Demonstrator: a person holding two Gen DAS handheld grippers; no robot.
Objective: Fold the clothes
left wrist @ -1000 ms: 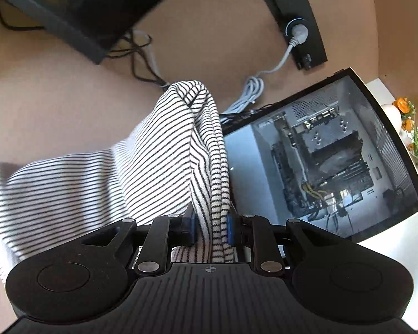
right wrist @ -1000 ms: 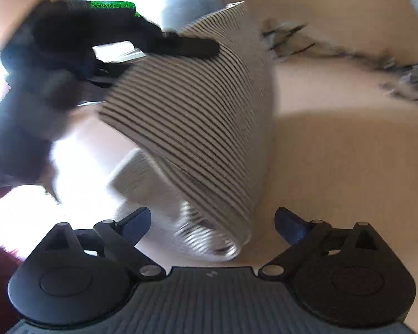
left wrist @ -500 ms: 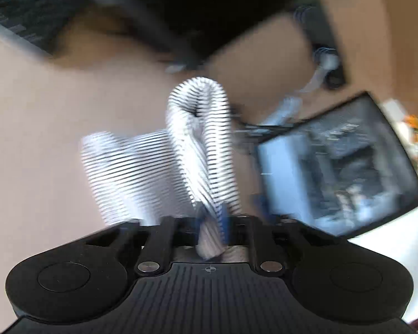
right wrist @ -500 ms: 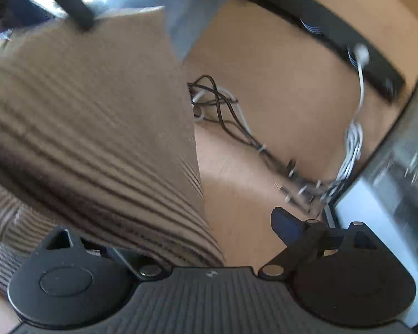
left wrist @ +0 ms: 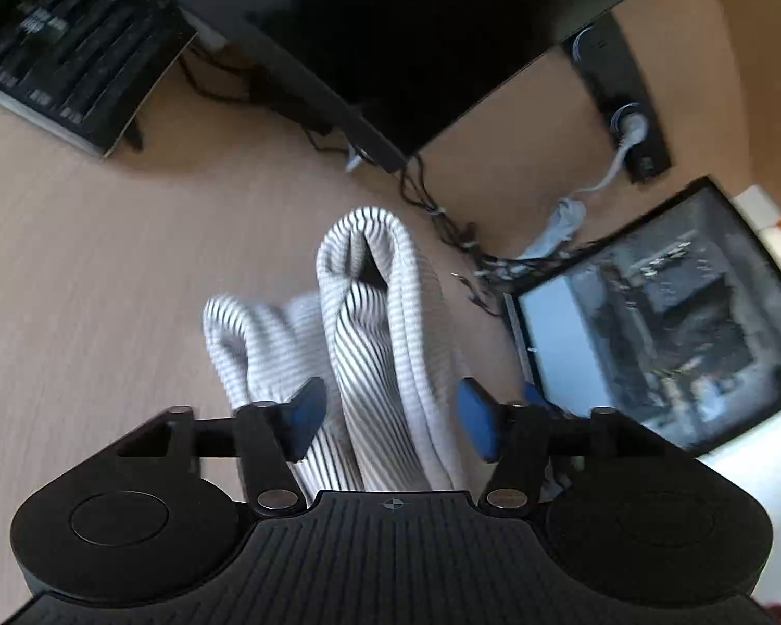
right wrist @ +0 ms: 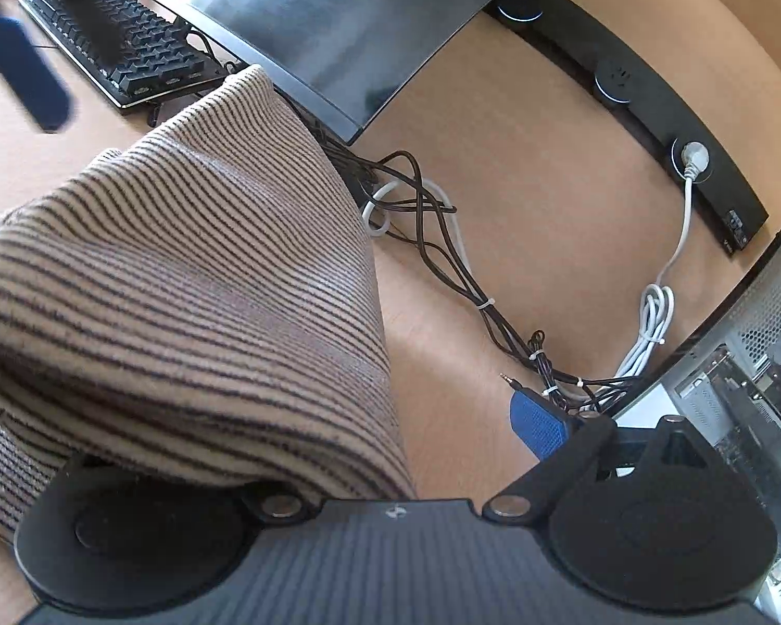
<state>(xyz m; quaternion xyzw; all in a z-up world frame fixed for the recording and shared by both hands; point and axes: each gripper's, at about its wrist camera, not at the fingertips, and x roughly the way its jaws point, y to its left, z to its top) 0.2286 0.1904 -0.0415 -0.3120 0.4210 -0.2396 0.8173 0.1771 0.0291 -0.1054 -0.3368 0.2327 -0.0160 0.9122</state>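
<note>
Partway, I judge: the striped garment (left wrist: 375,333) lies bunched in a loose fold on the surface (left wrist: 104,286), between the opening left gripper (left wrist: 388,416); the right gripper (right wrist: 416,442) gapes, cloth draped over one side.

Our left claw (left wrist: 388,419) is matte black: a ribbed central housing with a small round crosshair mark, two round domed side discs, and angled link arms fixed by silver screws. Its fingers (left wrist: 302,416) carry blue pads. Our right claw (right wrist: 390,432) has the same black ribbed body, silver screws and a textured blue pad.
</note>
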